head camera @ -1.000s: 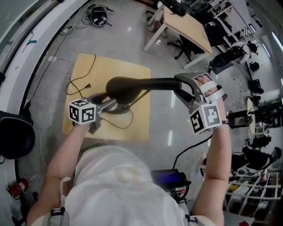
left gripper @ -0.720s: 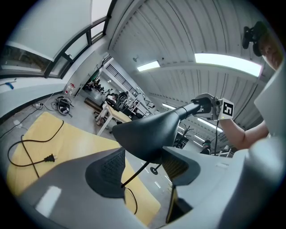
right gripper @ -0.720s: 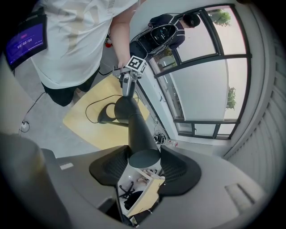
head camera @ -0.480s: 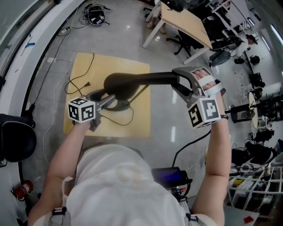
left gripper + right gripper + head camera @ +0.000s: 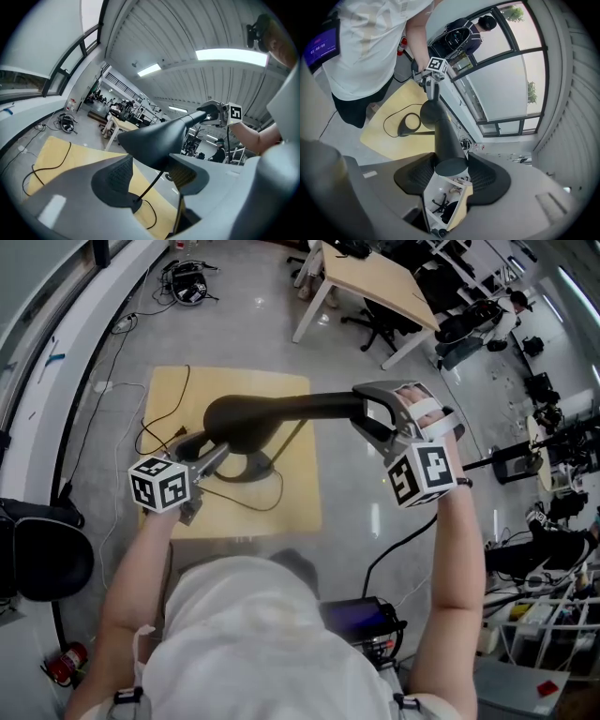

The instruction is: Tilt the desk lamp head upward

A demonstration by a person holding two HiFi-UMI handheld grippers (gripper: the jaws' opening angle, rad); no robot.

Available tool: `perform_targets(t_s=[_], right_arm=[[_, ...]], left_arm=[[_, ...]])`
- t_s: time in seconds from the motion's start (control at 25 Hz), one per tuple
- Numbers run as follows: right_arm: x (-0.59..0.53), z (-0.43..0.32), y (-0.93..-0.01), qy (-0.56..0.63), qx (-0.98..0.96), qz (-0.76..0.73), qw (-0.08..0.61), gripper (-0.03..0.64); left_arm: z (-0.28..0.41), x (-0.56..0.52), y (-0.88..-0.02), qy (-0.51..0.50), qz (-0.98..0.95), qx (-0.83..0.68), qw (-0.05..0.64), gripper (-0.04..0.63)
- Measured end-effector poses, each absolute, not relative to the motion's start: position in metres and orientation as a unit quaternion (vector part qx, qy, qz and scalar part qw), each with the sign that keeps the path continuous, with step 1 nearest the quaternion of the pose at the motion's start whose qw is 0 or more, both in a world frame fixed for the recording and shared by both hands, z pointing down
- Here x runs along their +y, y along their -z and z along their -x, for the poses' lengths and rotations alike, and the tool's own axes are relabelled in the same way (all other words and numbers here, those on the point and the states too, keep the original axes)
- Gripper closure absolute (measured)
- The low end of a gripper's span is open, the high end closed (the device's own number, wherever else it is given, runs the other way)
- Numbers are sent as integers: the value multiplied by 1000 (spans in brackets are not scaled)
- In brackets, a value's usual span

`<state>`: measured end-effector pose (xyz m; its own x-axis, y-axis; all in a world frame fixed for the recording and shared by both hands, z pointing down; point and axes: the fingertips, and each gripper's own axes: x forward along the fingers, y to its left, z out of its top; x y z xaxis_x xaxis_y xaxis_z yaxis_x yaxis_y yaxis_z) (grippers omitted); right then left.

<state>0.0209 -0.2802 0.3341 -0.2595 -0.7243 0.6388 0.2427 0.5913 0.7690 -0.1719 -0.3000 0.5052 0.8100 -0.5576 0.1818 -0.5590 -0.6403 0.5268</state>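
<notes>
The lamp head (image 5: 281, 413) lies roughly level above the yellow board (image 5: 291, 498) on the floor. The right gripper (image 5: 359, 411) is clamped on its narrow right end. The left gripper (image 5: 214, 448) has its jaws apart (they have just been closing slightly) around the wide left end.

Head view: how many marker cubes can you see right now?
2. One marker cube sits on the left gripper, lower left of the lamp head; a second marker cube is on the right gripper, at the right. None looks hidden.
</notes>
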Motion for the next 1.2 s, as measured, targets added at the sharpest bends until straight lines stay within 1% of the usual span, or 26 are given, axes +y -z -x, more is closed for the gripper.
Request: perform_targets(t_s=[0.48,1.2], right_arm=[[-279,-30,-342,379,-702,-234,556,387],[-269,-36,-347,342,-739,-268,515,393]], left_arm=[[193,-307,-475,-21,-917,-321,235,376],[210,-308,-434,3,-917,-338,210,410]])
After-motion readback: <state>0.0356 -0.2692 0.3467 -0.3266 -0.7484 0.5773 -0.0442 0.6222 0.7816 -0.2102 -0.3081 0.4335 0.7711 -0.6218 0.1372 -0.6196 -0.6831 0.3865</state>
